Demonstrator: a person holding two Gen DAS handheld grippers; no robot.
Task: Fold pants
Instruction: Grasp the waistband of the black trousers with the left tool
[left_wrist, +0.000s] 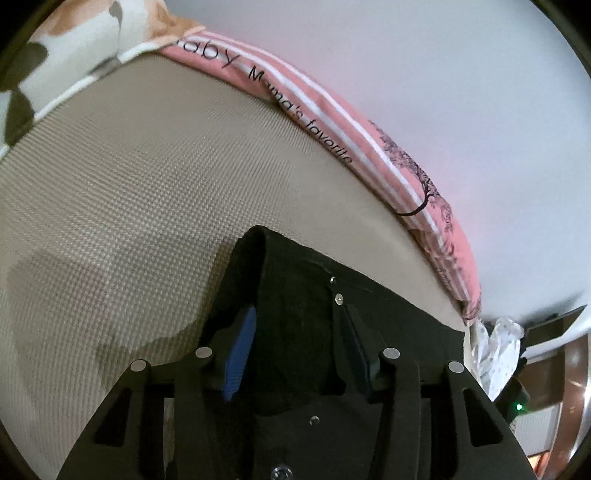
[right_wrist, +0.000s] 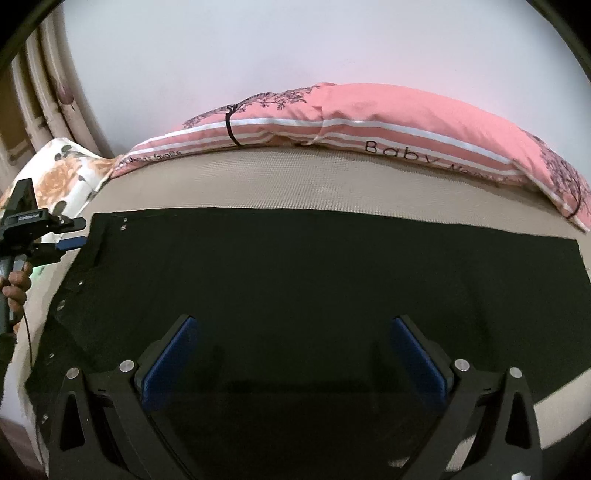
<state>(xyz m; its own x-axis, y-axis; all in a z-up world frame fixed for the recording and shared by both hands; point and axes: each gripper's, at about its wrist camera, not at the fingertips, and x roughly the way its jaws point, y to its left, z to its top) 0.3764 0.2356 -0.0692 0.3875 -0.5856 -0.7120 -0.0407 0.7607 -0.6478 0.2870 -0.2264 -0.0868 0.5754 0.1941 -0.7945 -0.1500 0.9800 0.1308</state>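
Black pants (right_wrist: 295, 280) lie spread flat on a beige textured mattress (right_wrist: 295, 181), waistband with metal rivets at the left. My left gripper (left_wrist: 291, 325) is shut on the waistband corner of the pants (left_wrist: 369, 325), cloth pinched between its blue pads (left_wrist: 242, 350). It also shows in the right wrist view (right_wrist: 72, 242) at the pants' far left corner, held by a hand. My right gripper (right_wrist: 293, 343) is open and empty, its blue pads (right_wrist: 170, 362) spread wide just above the middle of the pants.
A long pink striped pillow (right_wrist: 369, 118) with black lettering lies along the mattress's far edge against a white wall. A floral pillow (right_wrist: 66, 170) sits at the far left. White spotted cloth (left_wrist: 498, 347) hangs past the mattress edge in the left wrist view.
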